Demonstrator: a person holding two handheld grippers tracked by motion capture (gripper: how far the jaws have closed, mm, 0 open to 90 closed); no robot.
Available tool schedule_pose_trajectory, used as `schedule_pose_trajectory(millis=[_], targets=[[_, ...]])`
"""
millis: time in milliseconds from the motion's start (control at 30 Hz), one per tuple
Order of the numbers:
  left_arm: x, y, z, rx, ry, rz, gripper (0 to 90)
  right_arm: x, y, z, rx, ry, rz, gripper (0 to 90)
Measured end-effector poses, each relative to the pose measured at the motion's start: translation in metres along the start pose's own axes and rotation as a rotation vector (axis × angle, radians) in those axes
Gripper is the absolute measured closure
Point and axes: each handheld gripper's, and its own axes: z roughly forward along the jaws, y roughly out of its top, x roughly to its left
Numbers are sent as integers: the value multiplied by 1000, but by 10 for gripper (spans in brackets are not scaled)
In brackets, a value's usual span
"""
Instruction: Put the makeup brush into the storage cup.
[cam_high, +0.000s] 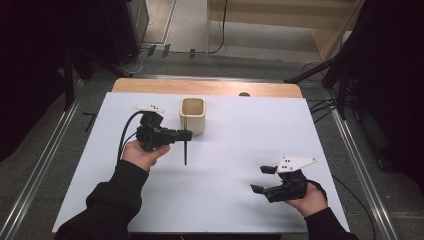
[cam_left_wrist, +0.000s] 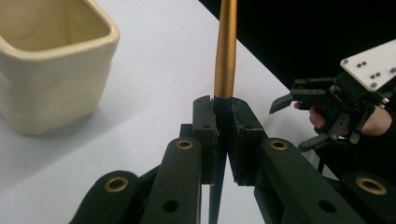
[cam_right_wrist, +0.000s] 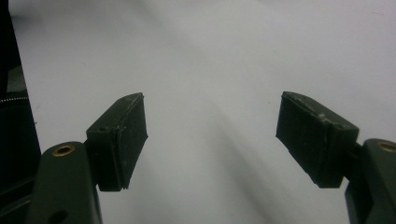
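The person stands at the near side of a white table (cam_high: 225, 190). The left gripper (cam_high: 184, 135) is clamped on a thin pen-like stick (cam_high: 185, 152), which has a golden part and a dark part. In the high view the stick hangs down from the jaws, with its dark tip near the table or just touching it; I cannot tell which. In the left gripper view the pads (cam_left_wrist: 205, 135) press on the dark section just beside the golden section (cam_left_wrist: 225, 51). The stick is held just in front of a cream square cup (cam_high: 193, 115), which stands upright near the far edge and looks empty.

The right gripper (cam_high: 262, 178) rests low near the right front part of the table, well apart from the cup. Its jaws stand wide apart, with nothing between them but the white surface.

As I judge it, the work is about half done: the stick is already picked up, and it is not yet in the cup. What is left is probably to bring the stick over the rim, lower it inside and let go.
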Motion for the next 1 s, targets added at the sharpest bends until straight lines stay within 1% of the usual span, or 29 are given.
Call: schedule_pose_trajectory(millis=[167, 233, 333, 467, 533, 767, 867, 900, 1000], targets=[[3, 13, -1, -6, 9, -3, 830, -1, 0, -1, -7, 2, 5, 254], [3, 16, -1, -10, 25, 3, 831, -1, 0, -1, -9, 5, 4, 254], [5, 23, -4, -25, 32, 0, 830, -1, 0, -1, -8, 6, 3, 254], [6, 33, -6, -34, 48, 5, 830, -1, 0, -1, -5, 8, 5, 254], [7, 38, -4, -26, 58, 11, 830, -1, 1, 0, -3, 9, 4, 254], [10, 55, 2, -25, 82, 19, 831, -2, 0, -1, -7, 9, 12, 254], [12, 60, 6, -31, 97, 32, 831, -2, 0, -1, -5, 7, 10, 254], [13, 62, 7, -25, 103, 35, 831, -2, 1, -1, -6, 6, 11, 254], [16, 68, 10, -37, 107, 25, 831, -2, 1, -2, -9, 5, 9, 254]])
